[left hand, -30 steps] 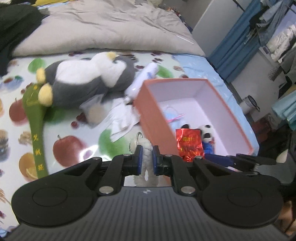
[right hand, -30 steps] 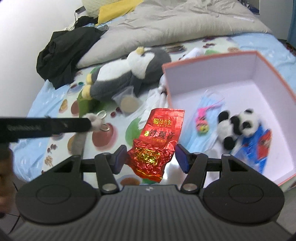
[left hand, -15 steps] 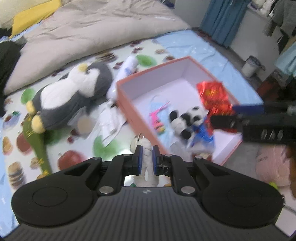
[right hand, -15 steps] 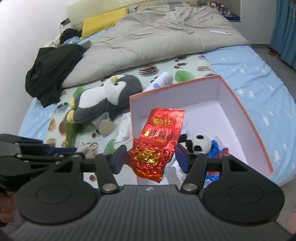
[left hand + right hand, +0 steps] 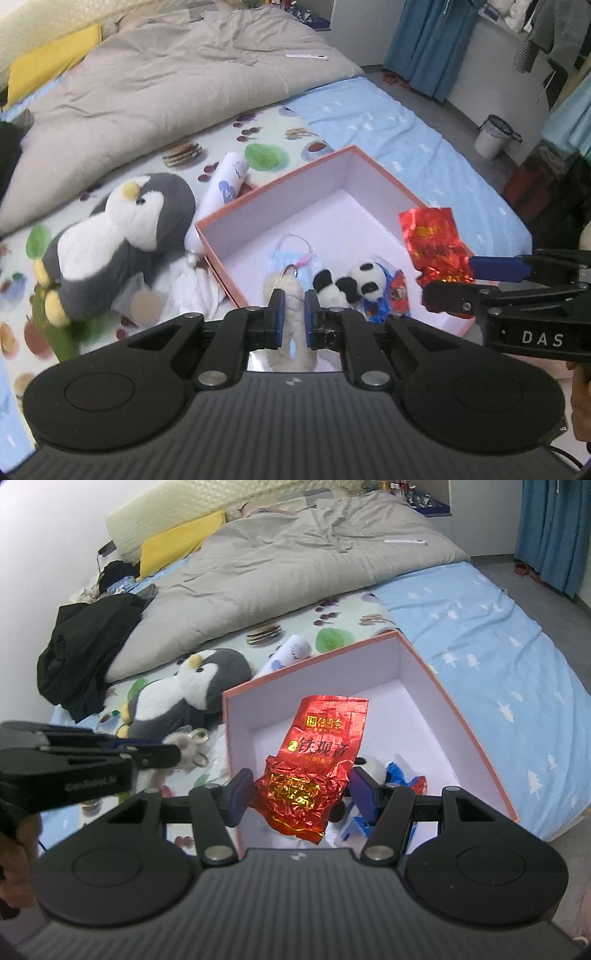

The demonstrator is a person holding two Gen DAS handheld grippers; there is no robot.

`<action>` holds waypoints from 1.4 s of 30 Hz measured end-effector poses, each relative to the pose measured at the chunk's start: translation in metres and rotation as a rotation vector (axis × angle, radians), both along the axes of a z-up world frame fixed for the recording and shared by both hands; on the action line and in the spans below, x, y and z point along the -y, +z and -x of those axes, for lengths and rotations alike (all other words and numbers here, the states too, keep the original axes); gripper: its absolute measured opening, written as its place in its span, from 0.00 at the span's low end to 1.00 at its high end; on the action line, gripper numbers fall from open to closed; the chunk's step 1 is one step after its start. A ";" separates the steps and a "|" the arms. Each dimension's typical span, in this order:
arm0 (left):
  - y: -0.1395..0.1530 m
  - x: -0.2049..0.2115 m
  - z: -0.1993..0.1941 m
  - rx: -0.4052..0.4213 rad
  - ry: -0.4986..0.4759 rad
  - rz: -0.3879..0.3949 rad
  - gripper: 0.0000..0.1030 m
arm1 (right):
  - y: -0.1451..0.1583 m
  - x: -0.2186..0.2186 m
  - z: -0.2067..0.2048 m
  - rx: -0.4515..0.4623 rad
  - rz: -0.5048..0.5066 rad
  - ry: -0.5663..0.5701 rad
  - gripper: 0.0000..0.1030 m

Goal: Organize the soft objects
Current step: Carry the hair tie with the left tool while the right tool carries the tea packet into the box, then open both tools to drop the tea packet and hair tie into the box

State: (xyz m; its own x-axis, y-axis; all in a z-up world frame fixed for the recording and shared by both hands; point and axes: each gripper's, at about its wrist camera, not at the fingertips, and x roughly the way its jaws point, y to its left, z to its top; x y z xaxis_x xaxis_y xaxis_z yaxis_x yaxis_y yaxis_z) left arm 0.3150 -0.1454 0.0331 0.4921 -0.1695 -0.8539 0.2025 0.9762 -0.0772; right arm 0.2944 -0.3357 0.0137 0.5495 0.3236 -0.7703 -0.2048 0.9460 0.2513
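Observation:
My left gripper [image 5: 293,306] is shut on a small cream plush keychain [image 5: 293,293] with a metal ring, held above the near corner of the orange box [image 5: 273,186]. My right gripper [image 5: 301,792] is shut on a crumpled red foil packet [image 5: 317,753] and hangs over the same box [image 5: 310,662]. A little panda plush [image 5: 364,278] lies inside on the white floor, beside a blue face mask [image 5: 291,254] and a blue-and-red packet [image 5: 395,291]. A grey-and-white penguin plush [image 5: 122,240] lies on the bed left of the box.
A white tube [image 5: 227,184] lies between the penguin and the box. A grey duvet [image 5: 166,85] covers the far bed, with black clothes [image 5: 85,653] at its left. The bed's blue edge [image 5: 517,686] drops to the floor, where a white bin [image 5: 493,136] stands.
Both grippers have risen and pulled back, each keeping its load. The left gripper has swung from beside the box's left wall to over its near corner.

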 end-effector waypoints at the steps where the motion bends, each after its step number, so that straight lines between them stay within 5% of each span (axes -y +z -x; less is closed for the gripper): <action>1: -0.003 0.001 -0.004 0.007 -0.001 -0.004 0.13 | -0.003 0.003 -0.003 0.003 0.001 -0.004 0.59; 16: -0.138 0.031 -0.073 -0.170 -0.032 -0.003 0.13 | -0.113 0.043 -0.058 -0.145 0.028 -0.096 0.59; 22: -0.170 0.041 -0.087 -0.217 -0.025 -0.004 0.14 | -0.144 0.056 -0.065 -0.200 0.033 -0.126 0.60; 24: -0.174 0.044 -0.091 -0.224 -0.025 -0.002 0.23 | -0.147 0.057 -0.066 -0.202 0.038 -0.130 0.61; 26: -0.175 0.049 -0.094 -0.208 -0.029 -0.024 0.47 | -0.147 0.057 -0.066 -0.206 0.044 -0.133 0.60; 42: -0.083 0.019 -0.036 0.013 0.016 -0.012 0.47 | -0.070 0.038 -0.013 -0.027 0.020 -0.109 0.61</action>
